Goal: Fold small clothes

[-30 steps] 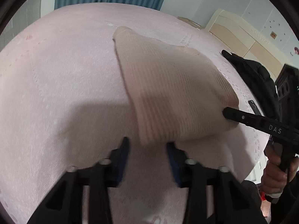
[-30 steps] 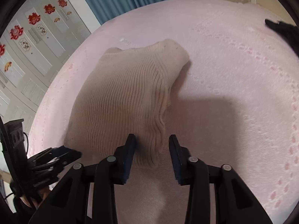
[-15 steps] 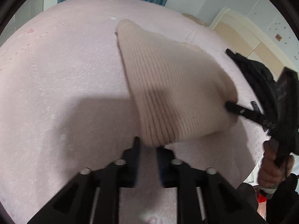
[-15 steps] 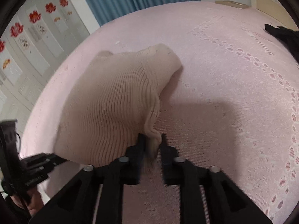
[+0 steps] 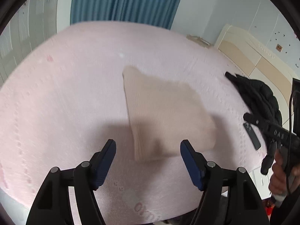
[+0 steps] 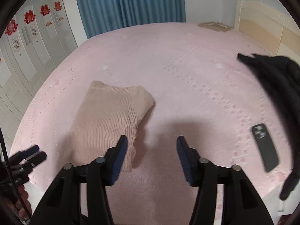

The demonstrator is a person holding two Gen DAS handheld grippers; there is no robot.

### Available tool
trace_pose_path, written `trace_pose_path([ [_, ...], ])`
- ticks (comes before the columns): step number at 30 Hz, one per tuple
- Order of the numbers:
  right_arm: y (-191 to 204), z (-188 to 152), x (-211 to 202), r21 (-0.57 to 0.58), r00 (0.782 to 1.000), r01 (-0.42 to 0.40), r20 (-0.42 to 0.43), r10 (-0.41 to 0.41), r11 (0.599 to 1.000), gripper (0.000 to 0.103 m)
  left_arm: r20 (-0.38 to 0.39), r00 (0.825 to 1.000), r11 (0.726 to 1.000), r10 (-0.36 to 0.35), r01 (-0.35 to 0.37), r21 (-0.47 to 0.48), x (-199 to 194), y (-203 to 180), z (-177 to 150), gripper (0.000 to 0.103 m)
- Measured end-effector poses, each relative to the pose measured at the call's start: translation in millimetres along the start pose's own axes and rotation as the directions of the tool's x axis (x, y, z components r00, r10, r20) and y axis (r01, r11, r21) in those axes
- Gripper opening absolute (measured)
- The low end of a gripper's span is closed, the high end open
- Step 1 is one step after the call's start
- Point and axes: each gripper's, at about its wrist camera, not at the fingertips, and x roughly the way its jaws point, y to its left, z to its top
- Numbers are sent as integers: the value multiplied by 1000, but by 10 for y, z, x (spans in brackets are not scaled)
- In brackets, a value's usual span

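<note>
Both grippers have let go of the near edge they pinched half a second ago, and their jaws have just been opening with nothing between them.

From the left wrist, the left gripper (image 5: 148, 149) stands wide above the beige knit garment (image 5: 165, 116), which lies folded on the pink bed (image 5: 65, 93).

From the right wrist, the right gripper (image 6: 151, 148) is wide too, the garment (image 6: 108, 120) under its left finger. This fold looks finished; any further fold remains.
</note>
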Motion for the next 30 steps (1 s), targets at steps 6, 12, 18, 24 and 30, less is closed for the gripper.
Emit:
trace_pose_path([
  [6, 134, 132, -509, -4, 1000, -10, 30, 10, 1000, 65, 71, 993, 995, 90, -93, 38, -495, -351, 197, 76],
  [12, 275, 69, -954, -32, 996, 7, 95, -4, 999, 97, 116, 984, 990, 132, -137, 32, -868, -604, 201, 83],
  [18, 251, -41, -1259, -38, 994, 13, 110, -9, 999, 103, 139, 978, 987, 153, -159, 32, -1141, -699, 156, 86],
  [24, 324, -119, -1412, -48, 991, 51, 123, -45, 998, 103, 170, 968, 978, 187, -200, 62, -1308, -794, 86, 86],
  [30, 325, -155, -1453, -45, 991, 54, 123, -48, 998, 103, 182, 962, 973, 202, -219, 78, -1372, -824, 79, 86],
])
